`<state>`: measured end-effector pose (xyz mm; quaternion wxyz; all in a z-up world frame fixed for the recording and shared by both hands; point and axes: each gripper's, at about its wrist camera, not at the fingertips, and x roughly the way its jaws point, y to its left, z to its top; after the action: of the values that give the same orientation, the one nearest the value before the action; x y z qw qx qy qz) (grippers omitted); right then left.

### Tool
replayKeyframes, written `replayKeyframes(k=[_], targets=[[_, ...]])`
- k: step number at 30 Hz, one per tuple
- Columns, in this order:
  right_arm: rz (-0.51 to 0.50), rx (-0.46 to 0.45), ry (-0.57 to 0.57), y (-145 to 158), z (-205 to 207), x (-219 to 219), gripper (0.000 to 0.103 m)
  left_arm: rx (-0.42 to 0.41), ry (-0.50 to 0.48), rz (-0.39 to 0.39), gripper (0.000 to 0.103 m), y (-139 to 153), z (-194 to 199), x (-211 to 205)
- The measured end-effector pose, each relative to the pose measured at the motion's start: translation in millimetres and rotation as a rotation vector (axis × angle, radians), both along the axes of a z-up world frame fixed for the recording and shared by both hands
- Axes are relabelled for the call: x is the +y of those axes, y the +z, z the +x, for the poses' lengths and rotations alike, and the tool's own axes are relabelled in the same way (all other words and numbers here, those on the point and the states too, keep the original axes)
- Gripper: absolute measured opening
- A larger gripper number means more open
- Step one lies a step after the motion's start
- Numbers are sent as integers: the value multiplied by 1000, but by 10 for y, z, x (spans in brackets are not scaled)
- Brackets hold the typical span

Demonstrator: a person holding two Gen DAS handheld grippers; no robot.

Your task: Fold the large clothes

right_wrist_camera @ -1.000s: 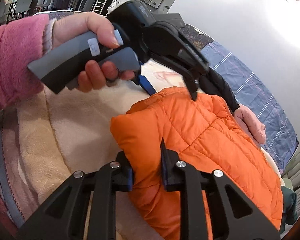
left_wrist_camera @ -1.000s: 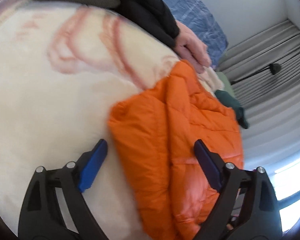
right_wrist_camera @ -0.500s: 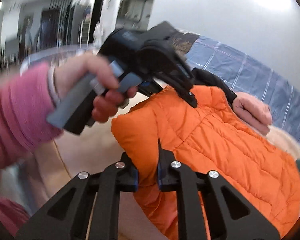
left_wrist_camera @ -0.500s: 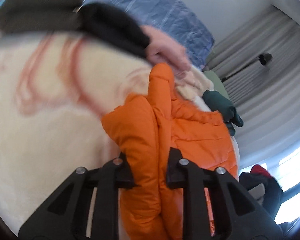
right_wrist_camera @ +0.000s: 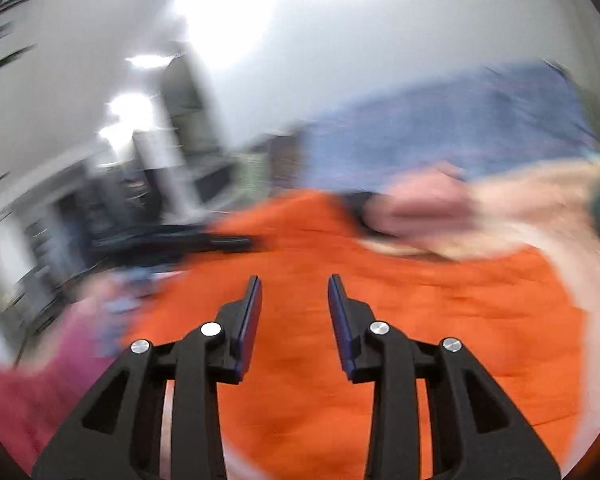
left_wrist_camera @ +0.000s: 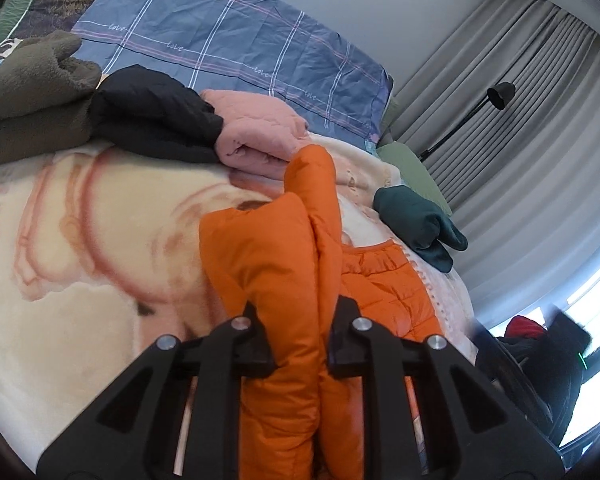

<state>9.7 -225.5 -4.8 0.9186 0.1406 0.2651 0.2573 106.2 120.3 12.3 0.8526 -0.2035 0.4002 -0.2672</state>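
Jacket [left_wrist_camera: 284, 280] hem hidden behind left tool [left_wrist_camera: 300, 336]

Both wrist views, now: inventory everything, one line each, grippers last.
jacket: 1, orange, quilted, on the blanket, one fold raised
blanket: 1, cream with a pink print, covers the bed
pink garment: 1, folded, at the far side of the blanket
black garment: 1, left of the pink one
fleece: 1, olive-brown, far left
dark green garment: 1, near the right edge of the blanket
sheet: 1, blue checked, against the wall
curtain: grey, right
lamp: 1, black, before the curtain
sleeve: 1, pink, lower left in the blurred right wrist view
left gripper: closing, pads pressing a jacket fold
right gripper: opening, nothing pinched, jacket beyond it
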Motion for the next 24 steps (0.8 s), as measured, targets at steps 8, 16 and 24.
replayKeyframes(k=[8, 16, 24], targets=[[-14, 429, 34, -1146, 1418, 206, 22, -8, -25, -5, 16, 190, -46, -298], [-3, 443, 62, -1308, 1658, 356, 20, 66, -98, -30, 17, 244, 234, -979], [38, 414, -73, -876, 989, -369, 32, 45, -169, 79, 19, 434, 202, -1617]])
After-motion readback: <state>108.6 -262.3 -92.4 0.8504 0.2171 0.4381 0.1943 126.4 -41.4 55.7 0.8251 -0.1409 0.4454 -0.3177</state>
